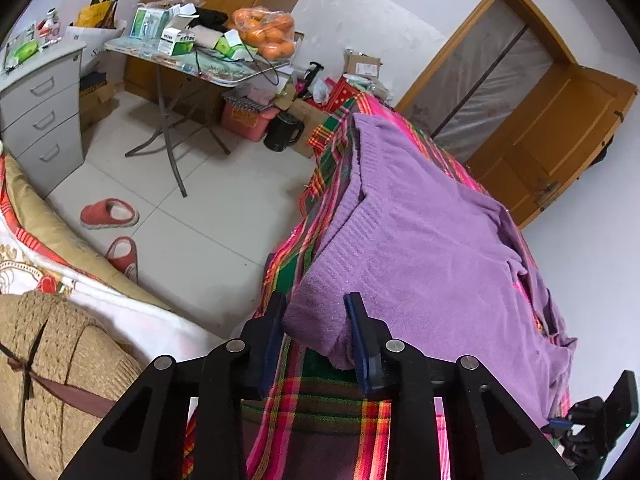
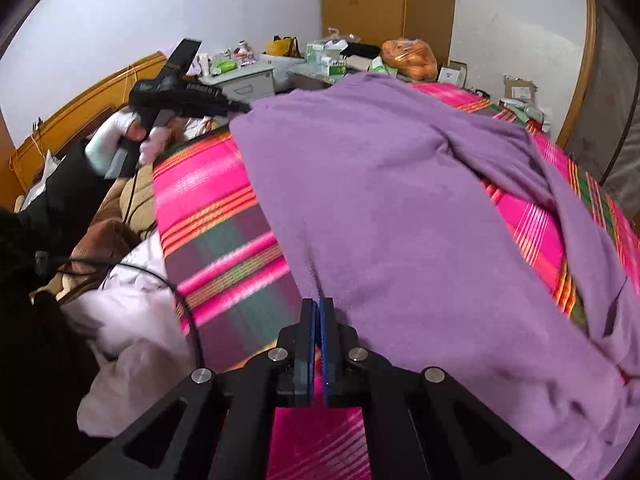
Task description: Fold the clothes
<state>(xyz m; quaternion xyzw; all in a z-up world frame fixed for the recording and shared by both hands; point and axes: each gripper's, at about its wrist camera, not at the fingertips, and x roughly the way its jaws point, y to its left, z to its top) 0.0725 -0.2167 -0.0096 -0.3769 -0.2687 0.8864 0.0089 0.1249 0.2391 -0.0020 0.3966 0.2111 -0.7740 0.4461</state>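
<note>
sweater: purple knit sweater (image 2: 400, 208) lies spread on the striped blanket (image 2: 208, 208) covering the bed; one part is already doubled over near the far side.
L gripper: left gripper (image 1: 316, 312) jaws partway apart, w/ the near ribbed corner of the sweater bunched between them; can't tell if the pads truly press it.
R gripper: right gripper (image 2: 318, 312) jaws fully together, pinching the sweater's edge (only a thin bit of fabric in the bite).
risk 1: R pinch is shallow, so the edge could slip out on lifting, dropping that side.
risk 2: if L isn't clamped, one corner lags and the fold skews.
risk 3: blanket may get caught in either bite & drag along.
axis: long axis runs away from both grippers toward the cluttered table (image 1: 168, 60); the ribbed edge sits at the L gripper's end.
</note>
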